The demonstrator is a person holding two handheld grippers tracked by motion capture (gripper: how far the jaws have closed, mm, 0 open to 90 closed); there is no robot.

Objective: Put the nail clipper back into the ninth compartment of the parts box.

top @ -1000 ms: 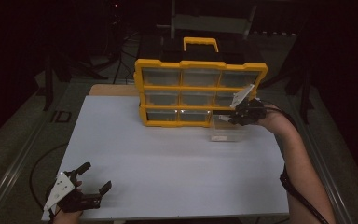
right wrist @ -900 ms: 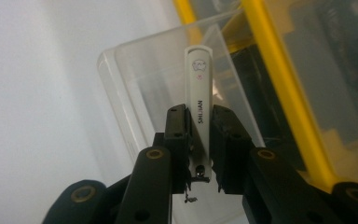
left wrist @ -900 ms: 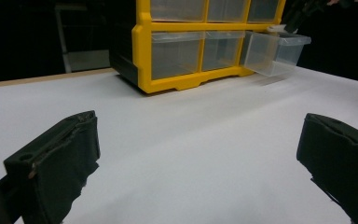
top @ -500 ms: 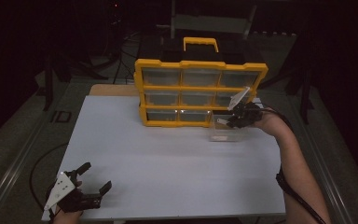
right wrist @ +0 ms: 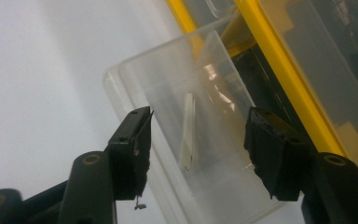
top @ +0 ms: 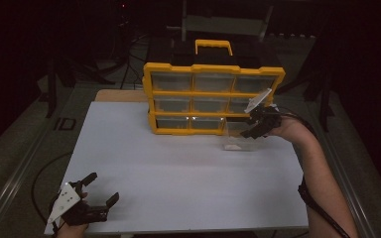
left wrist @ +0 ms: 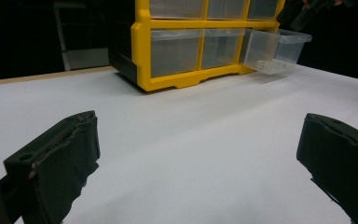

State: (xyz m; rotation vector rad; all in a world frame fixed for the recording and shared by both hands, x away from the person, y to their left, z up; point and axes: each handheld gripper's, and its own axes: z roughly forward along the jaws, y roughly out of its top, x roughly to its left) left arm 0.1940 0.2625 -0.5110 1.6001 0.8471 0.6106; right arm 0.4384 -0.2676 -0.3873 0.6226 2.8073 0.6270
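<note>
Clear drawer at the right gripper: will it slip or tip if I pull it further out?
The clear drawer looks like stiff, smooth plastic, so probably slippery. It appears nearly empty, holding one small white piece, so likely light. Hanging well out of the yellow organizer, it may tip down.

- The place looked like a workshop or lab set up for recording, dim all round and lit mainly over the white table (top: 178,163).
- A yellow parts organiser (top: 212,99) with clear drawers stood at the table's far side, the kind kept for small hardware.
- Beyond it, dark stands and a metal frame (top: 223,22) rose from the floor at the far end.
- Cables (top: 44,168) trailed over the grey floor to the left.
</note>
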